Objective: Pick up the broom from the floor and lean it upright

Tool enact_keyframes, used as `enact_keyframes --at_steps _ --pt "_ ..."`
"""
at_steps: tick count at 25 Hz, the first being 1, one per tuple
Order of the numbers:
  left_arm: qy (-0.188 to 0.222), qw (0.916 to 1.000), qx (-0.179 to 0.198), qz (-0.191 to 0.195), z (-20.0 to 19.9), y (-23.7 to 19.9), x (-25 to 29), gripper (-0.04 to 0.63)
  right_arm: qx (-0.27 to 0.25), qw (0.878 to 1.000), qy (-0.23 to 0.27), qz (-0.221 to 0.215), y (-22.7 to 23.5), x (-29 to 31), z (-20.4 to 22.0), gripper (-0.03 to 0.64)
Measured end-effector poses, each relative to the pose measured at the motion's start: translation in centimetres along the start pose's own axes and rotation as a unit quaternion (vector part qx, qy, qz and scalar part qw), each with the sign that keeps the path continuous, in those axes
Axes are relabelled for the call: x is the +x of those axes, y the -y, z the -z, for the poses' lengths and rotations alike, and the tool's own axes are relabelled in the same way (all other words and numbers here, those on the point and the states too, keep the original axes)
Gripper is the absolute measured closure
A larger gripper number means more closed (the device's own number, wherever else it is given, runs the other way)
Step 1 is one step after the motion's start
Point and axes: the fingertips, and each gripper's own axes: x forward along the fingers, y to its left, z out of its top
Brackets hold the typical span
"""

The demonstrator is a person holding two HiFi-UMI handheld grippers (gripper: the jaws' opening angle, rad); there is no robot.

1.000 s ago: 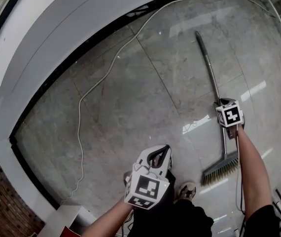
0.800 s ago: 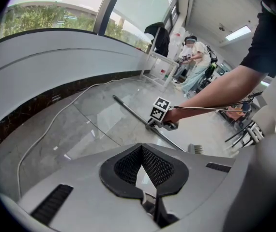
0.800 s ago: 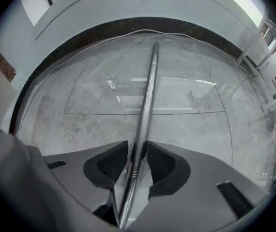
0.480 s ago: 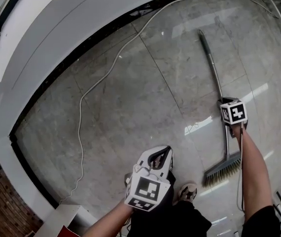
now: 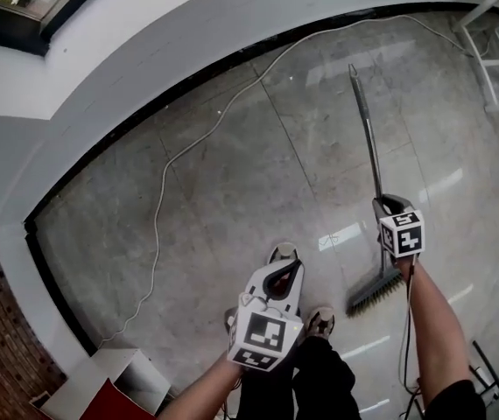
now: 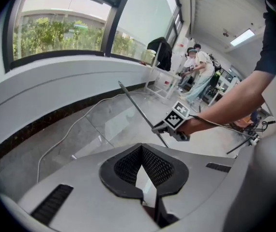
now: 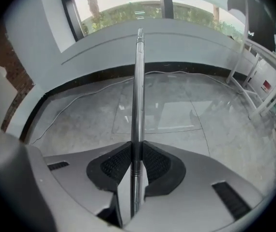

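1. The broom (image 5: 368, 129) is gripped on its metal handle by the right gripper (image 5: 388, 205), whose jaws are closing on it.
2. Its bristle head (image 5: 374, 294) is seen low over the tiled floor (image 5: 232, 191); its handle tip is pointed toward the wall (image 5: 188, 51).
3. The left gripper (image 5: 286, 268) is held apart from the broom, jaws together on nothing.

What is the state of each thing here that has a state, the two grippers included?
broom: held by its handle, tilted, not yet leaning upright.
right gripper: jaws closing, pads on the broom's handle.
left gripper: shut, empty.
cable: lying loose on the floor.
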Motion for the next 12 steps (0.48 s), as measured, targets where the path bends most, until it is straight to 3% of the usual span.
enact_keyframes --at_steps 12 --pt "0.018 0.9989 -0.036 -0.026 -1.9 6.2 -12.0 0.592 -0.074 0.986 0.151 -0.019 -9.6 -17.8 -5.6 0.551"
